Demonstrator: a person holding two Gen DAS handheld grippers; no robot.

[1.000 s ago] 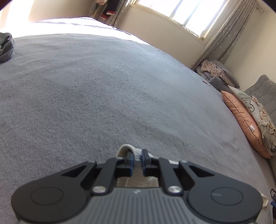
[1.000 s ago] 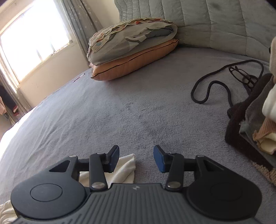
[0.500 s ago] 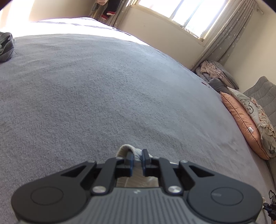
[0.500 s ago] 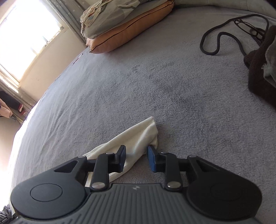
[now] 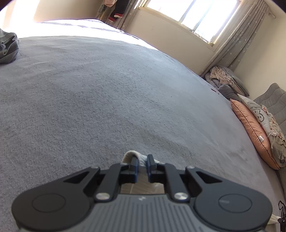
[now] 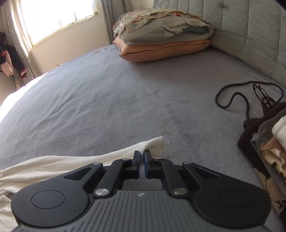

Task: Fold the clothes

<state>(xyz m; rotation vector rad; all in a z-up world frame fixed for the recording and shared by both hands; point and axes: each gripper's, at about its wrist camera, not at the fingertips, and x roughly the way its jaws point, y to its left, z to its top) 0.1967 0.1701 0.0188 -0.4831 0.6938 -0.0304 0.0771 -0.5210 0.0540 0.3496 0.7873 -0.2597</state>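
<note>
Between both closed tongs, left (image 5: 142, 161) and right (image 6: 142, 157), pinched cream garment (image 6: 153, 143) corners.

Ahead of me the bed (image 6: 110, 100) is covered in a grey fleecy blanket (image 5: 100, 100). At its head I see an orange pillow (image 6: 166, 50) with a patterned grey pillow (image 6: 164, 28) stacked on top, both against the padded grey headboard (image 6: 250, 32). A black cord (image 6: 230, 100) loops across the blanket to my right, with a pair of glasses (image 6: 262, 96) lying beside it. Behind the bed, a bright window (image 5: 194, 14) sits between pale curtains (image 5: 237, 41), and dark clothes hang on a rack (image 6: 9, 57) by the wall. A heap of bedding (image 5: 225, 80) lies in the corner under the curtain.
</note>
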